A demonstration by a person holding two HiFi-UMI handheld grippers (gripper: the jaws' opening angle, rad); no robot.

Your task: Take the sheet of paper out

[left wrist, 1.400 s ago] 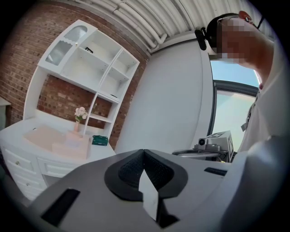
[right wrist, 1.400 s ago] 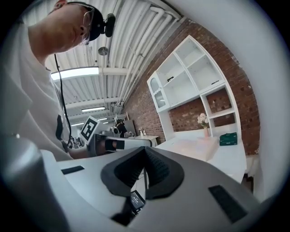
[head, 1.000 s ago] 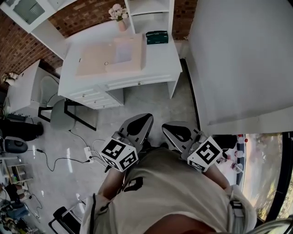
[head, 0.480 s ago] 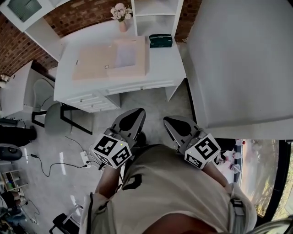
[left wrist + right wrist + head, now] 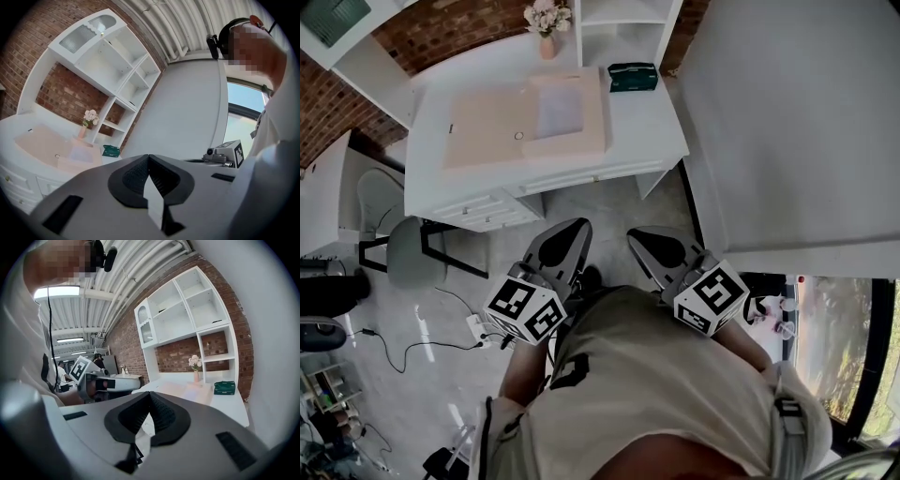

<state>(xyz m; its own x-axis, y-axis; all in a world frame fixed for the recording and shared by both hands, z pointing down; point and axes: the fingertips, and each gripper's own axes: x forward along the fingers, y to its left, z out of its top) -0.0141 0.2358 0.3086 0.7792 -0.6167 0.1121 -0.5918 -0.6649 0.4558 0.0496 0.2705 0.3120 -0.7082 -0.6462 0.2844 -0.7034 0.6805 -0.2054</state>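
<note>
Head view: sheet of paper (image 5: pixel 558 111), seemingly the pale rectangle on the far surface (image 5: pixel 642 131), looks light and floppy; pinch an edge. Left gripper (image 5: pixel 574 232) and right gripper (image 5: pixel 639 239) jaws are pressed together, empty.

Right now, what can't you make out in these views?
Sheet of paper: none identifiable; the pale flat case on the desk is too small in every view to show contents.
Green box: head view, print too small.
Hands: head view, hidden under the marker cubes and torso.
Desk's near edge: gripper views, partly blocked by the shut left gripper and right gripper.
</note>
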